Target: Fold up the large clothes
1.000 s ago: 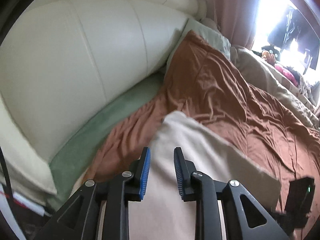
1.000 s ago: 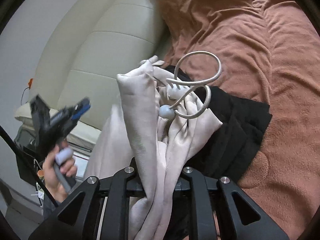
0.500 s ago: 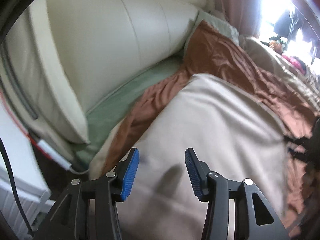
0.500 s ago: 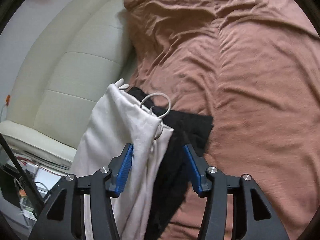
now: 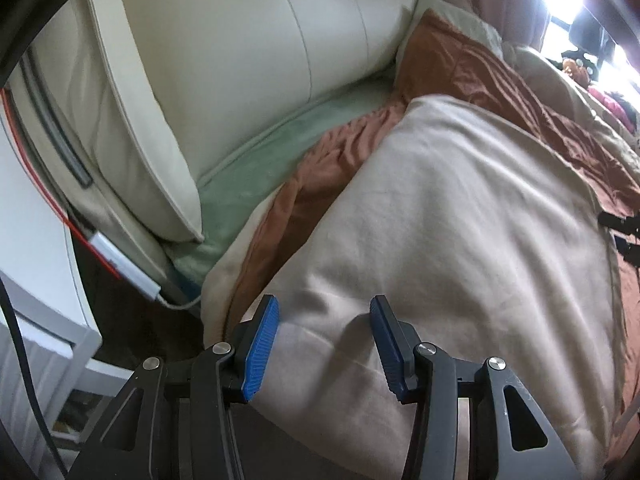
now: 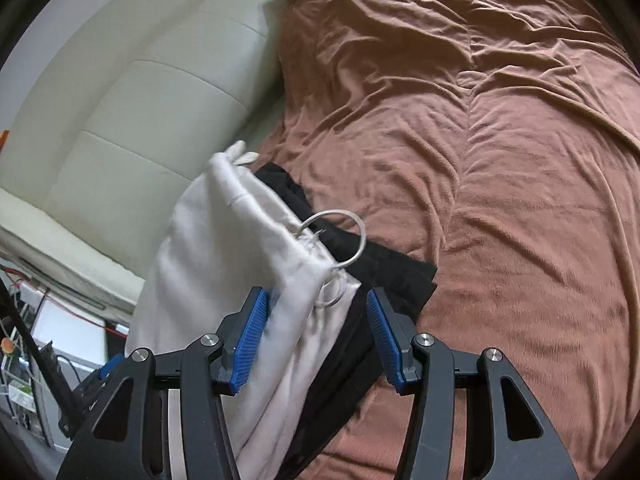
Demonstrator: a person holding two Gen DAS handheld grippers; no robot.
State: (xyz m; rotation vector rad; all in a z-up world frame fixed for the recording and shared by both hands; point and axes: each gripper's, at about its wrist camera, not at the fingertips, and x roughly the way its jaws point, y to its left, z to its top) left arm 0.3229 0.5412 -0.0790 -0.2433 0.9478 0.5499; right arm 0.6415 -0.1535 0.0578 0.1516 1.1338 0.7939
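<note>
Two grippers appear, one per wrist view, each with black fingers and blue ribbed pads.

Left gripper [image 5: 323,344]: the jaws stand apart. A cream garment [image 5: 460,240] lies below and between the pads, spread flat over the rust-brown blanket [image 5: 500,76] on the bed. Neither pad presses on the cloth; a gap shows on both sides. The garment's near edge hangs over the side of the bed, close to the fingers. A pale green sheet [image 5: 288,148] runs along the foot of the padded cream headboard [image 5: 248,52]. A white charger with a red cable [image 5: 120,264] lies in the gap between the headboard and a white piece of furniture [image 5: 44,280]. Bright window light shows at the upper right.

Right gripper [image 6: 316,340]: the jaws stand apart. A bunched edge of the cream garment [image 6: 240,248] sits between the pads, leaning toward the left pad [image 6: 250,338]; whether it touches that pad cannot be told. The right pad is clear of the cloth. A white drawstring cord [image 6: 352,236] forms loops at the garment's hem. A black garment [image 6: 384,276] lies folded under the cream one, resting on the brown blanket [image 6: 500,140]. The headboard [image 6: 132,96] fills the upper left, and cluttered shelves with cables show at the lower left.
</note>
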